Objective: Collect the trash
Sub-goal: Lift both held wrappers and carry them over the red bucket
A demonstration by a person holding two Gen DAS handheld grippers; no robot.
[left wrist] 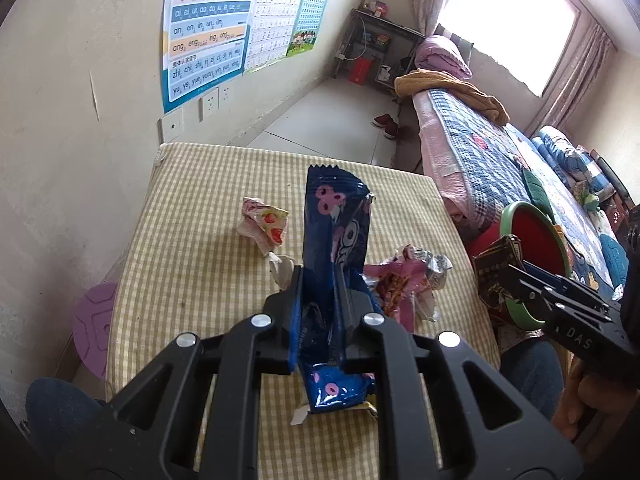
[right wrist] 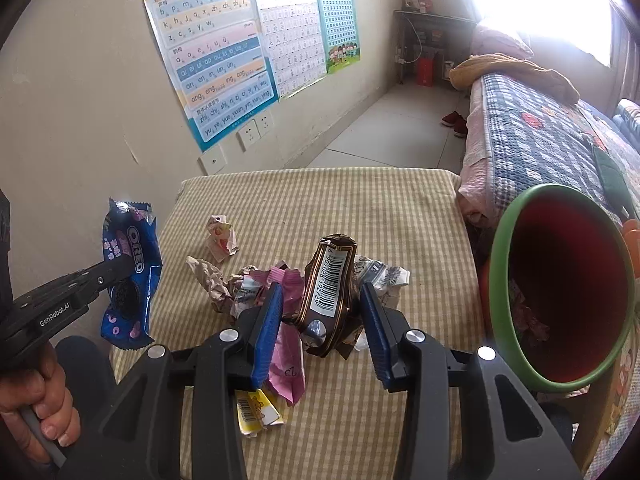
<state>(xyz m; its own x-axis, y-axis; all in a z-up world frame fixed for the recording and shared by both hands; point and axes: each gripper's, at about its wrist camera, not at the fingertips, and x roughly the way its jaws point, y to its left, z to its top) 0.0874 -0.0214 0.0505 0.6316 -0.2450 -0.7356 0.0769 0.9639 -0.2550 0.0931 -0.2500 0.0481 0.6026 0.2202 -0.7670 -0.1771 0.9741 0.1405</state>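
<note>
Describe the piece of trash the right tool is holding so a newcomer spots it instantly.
Start at the checked yellow cushion beside the green-rimmed red bin. Above the wrapper pile, the right tool grips a crushed dark brown pack. Only this one has gold stripes and a white barcode label.

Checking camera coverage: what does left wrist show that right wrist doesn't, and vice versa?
Left wrist only: a round purple plastic lid beside the table, and the blue pillows on the bed.

Right wrist only: a crumpled yellow wrapper with a barcode, trash inside the red bin with a green rim, and the hand gripping the left gripper.

Both: the blue Oreo wrapper pinched by the left gripper, the brown barcoded packet between the right gripper's fingers, the checked tablecloth, wall posters.
</note>
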